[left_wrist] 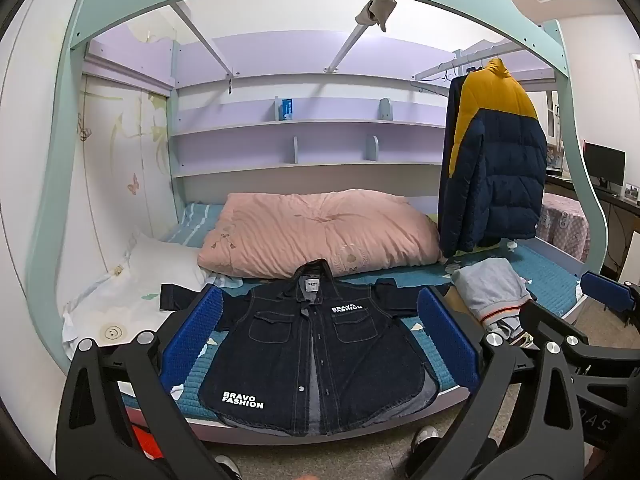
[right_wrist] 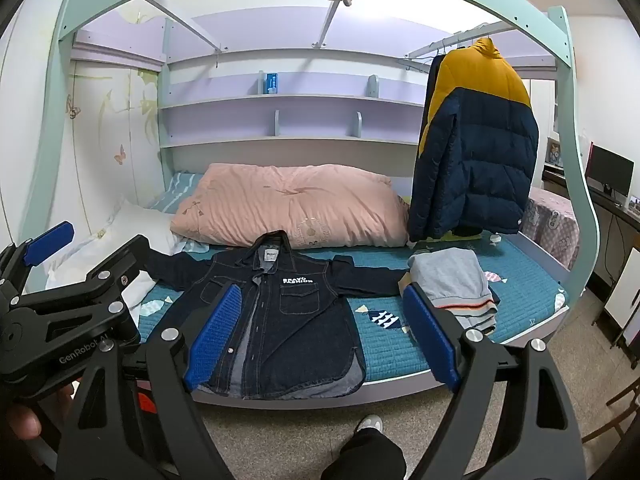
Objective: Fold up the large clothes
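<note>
Left gripper (left_wrist: 320, 344) hovers before the bed, jaws wide apart, empty. Dark denim jacket (left_wrist: 316, 348) lies face-up on the teal quilted mattress (right_wrist: 516, 300), sleeves spread, collar toward the pink duvet (right_wrist: 288, 208). I judge it heavy, stiff, not slippery; best pinched at cuffs or shoulder seams. Right gripper (right_wrist: 320, 332) likewise open, empty, near the folded grey garment (right_wrist: 452, 280).

Two wrist views, aimed across the bed (left_wrist: 552, 280)

The denim shirt (left_wrist: 316, 344) is shared, seen from off the mattress edge.
</note>
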### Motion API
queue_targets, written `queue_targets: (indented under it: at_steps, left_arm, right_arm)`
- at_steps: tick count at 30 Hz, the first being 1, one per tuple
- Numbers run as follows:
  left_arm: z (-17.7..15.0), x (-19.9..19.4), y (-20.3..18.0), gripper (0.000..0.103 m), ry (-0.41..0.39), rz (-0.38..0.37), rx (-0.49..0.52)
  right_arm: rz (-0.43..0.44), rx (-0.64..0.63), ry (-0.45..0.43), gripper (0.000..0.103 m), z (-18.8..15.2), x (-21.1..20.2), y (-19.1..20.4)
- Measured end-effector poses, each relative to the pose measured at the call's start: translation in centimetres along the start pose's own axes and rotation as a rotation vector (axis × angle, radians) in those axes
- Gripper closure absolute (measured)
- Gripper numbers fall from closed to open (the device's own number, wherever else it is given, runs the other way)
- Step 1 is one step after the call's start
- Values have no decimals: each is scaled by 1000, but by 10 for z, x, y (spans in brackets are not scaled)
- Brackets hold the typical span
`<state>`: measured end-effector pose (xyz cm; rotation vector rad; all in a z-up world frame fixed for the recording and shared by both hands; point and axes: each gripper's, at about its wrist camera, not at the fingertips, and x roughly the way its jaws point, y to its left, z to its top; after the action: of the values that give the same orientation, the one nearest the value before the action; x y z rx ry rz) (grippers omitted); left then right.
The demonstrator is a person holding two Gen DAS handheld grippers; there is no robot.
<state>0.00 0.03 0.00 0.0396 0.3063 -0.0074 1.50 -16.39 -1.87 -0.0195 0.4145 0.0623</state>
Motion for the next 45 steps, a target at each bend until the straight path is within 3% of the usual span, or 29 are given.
queue_targets:
  at_steps: [45]
  left_arm:
    - [0,0,-1,5,-7,4,7]
  right_arm:
    - [-2,-4,-3,23,-1,0,0]
